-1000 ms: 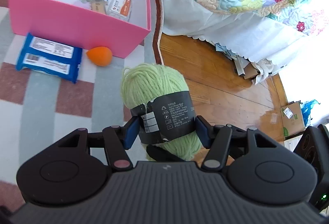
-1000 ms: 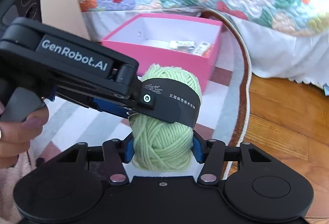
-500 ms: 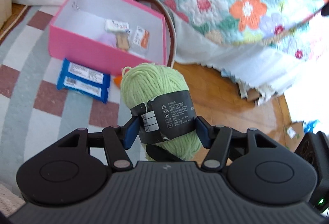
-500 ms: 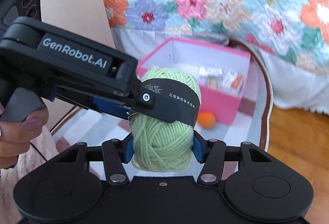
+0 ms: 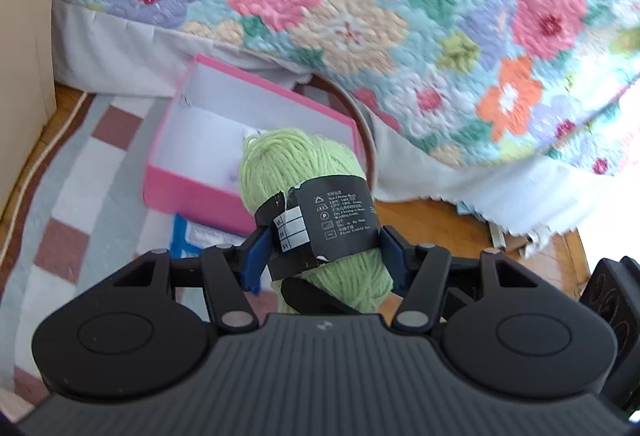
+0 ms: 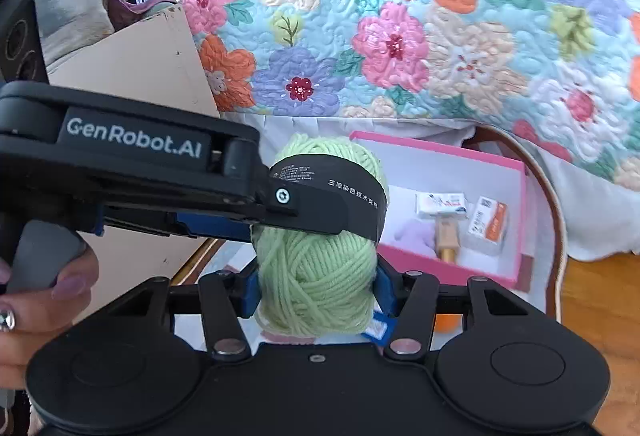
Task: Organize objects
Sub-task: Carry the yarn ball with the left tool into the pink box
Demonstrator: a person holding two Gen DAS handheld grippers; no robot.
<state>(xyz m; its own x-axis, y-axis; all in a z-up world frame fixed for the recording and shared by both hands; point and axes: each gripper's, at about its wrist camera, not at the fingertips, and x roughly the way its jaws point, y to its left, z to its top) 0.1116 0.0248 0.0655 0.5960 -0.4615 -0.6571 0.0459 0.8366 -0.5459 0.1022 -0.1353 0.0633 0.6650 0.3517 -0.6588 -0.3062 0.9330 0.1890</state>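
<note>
- Left gripper was clamped across the green yarn ball at its black label.
- Right gripper squeezed the lower end (a two-point hold, likely steadying soft yarn).
- Ball hung above the rug, short of the pink box.

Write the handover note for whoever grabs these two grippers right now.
Left gripper: shut on the green yarn ball, pads on its black label band.
Right gripper: shut on the same yarn ball's lower end, below the left gripper's fingers.
The ball is held in the air by both grippers, short of the pink box on the rug by the bed.
Done: small packets already lie in the box.
Left: carry the yarn over the box and release it; a blue pack and an orange item remain on the rug beside the box.
</note>
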